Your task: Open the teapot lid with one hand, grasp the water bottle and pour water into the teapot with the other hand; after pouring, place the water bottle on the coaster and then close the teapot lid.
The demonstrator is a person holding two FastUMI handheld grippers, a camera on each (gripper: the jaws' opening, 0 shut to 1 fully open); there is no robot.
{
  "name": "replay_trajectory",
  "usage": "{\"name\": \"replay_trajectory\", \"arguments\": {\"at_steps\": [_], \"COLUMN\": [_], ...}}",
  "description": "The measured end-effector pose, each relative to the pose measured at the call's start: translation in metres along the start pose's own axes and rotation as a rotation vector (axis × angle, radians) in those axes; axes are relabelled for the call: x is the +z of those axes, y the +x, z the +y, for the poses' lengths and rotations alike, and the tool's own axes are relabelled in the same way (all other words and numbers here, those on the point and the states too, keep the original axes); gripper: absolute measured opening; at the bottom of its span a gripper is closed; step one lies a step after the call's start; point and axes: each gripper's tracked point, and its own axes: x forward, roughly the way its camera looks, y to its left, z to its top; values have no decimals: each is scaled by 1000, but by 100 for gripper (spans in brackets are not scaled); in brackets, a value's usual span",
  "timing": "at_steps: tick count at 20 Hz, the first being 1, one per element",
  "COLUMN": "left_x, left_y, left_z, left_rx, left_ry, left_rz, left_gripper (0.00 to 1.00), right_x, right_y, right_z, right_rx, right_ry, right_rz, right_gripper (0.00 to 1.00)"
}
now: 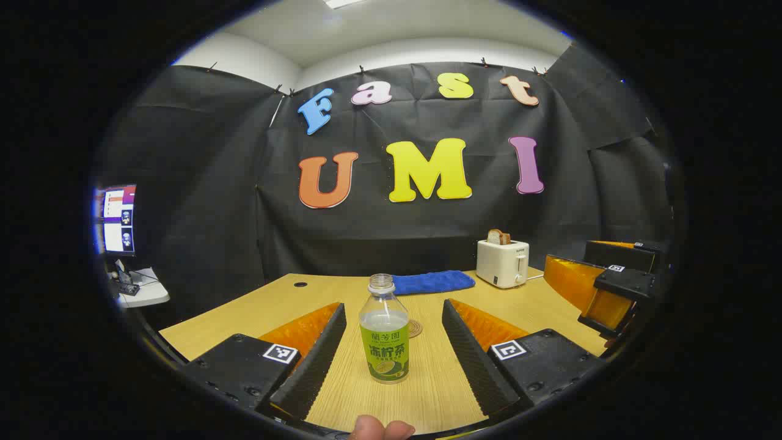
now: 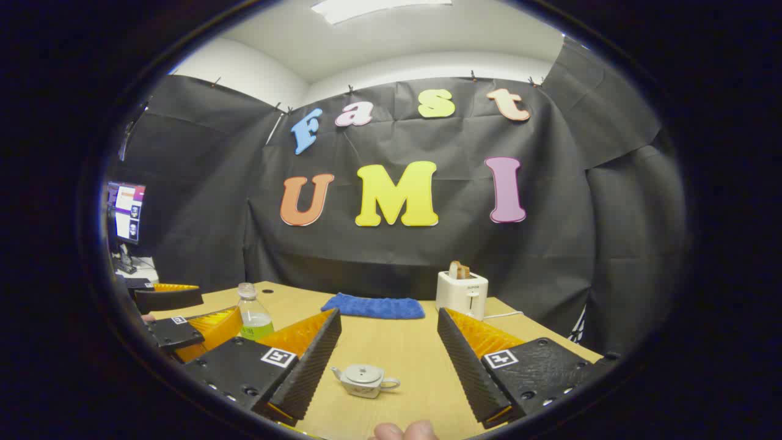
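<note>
The bottle (image 1: pixel 385 333) stands uncapped and upright on the worktop (image 1: pixel 427 391) between the spread left tongs (image 1: pixel 391 348), untouched, with the coaster (image 1: pixel 415 328) just behind it. The lidded teapot (image 2: pixel 365 380) sits between the right tongs (image 2: pixel 386 360), also spread, both held level and low.

The right claw (image 2: pixel 388 357) is held wide open over the bench (image 2: pixel 403 342), with a small lidded teapot (image 2: pixel 365 380) sat between its fingers, untouched. A water bottle (image 2: pixel 253 321) is seen far left, beside the other claw (image 2: pixel 177 318).
</note>
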Motion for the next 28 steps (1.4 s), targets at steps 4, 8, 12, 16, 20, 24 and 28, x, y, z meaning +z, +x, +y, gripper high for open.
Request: {"name": "replay_trajectory", "arguments": {"at_steps": [4,8,12,16,20,24,28], "left_x": [2,-3,-3,-5,-6,-8,-9], "left_y": [0,1,3,3,5,7,6], "left_z": [3,8,10,14,21,28,34], "left_rx": [-4,6,14,21,35,50,62], "left_ry": [-1,-12,-11,-12,-18,-14,-32], "left_rz": [-5,9,9,13,16,25,32], "left_gripper": [99,99,99,99,99,99,99], "right_x": [-1,-8,-14,-25,-45,-70,-99], "right_y": [1,3,7,13,25,41,62], "right_z": [0,3,2,4,12,21,24], "right_rx": [-6,-6,-15,-13,7,19,12], "right_ry": [4,3,3,12,14,-5,-9], "right_rz": [7,24,36,56,104,152,202], "right_gripper": [96,95,95,95,95,98,96]}}
